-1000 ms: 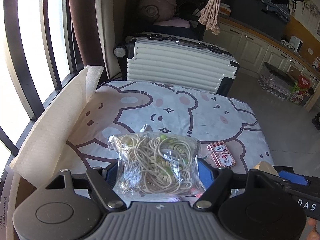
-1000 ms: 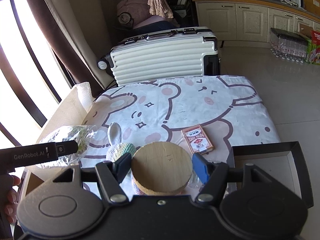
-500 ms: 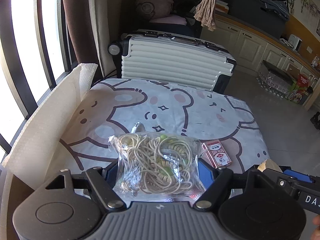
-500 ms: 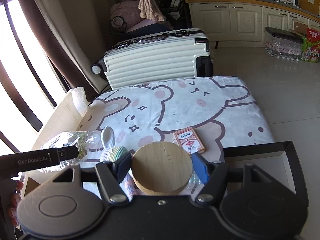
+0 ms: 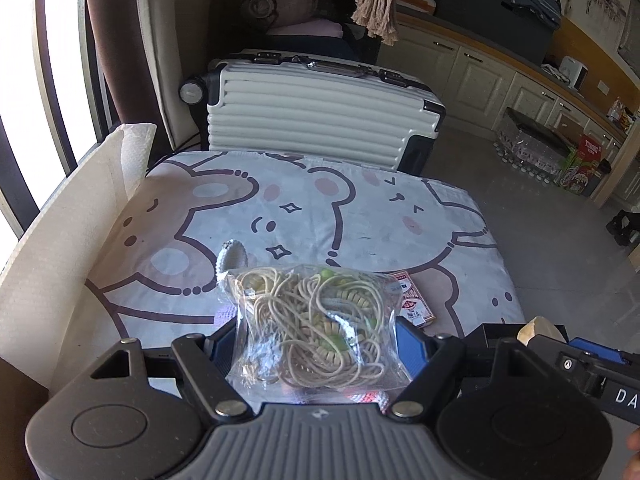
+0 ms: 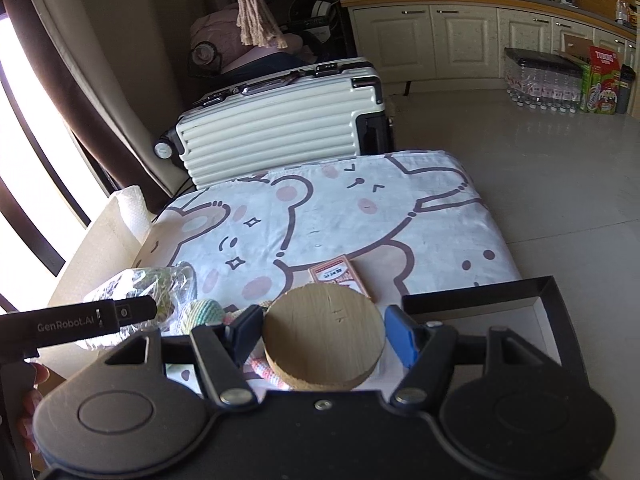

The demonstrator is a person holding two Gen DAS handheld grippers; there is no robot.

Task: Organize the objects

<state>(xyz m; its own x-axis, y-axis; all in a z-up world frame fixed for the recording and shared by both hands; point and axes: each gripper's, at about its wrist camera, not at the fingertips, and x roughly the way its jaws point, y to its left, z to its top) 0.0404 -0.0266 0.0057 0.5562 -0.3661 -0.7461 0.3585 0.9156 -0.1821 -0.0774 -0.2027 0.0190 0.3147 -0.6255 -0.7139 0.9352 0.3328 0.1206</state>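
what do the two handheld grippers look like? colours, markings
Left gripper: grey ribbed body, black finger linkages with silver pivot screws, blue pads; its black side bar reads "GenRobot.AI" in the right wrist view. Right gripper: all-black body, same black linkages and silver screws, blue pads; its side shows white letters "DA".

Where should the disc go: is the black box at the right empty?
Cannot tell fully: the black box shows only bare pale floor, but the right gripper hides its near part.

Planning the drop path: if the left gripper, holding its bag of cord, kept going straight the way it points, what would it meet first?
Probably the bear-print cloth past the bag of cord held by the left gripper; the knitted piece sits just left of that line. Depth is unclear.
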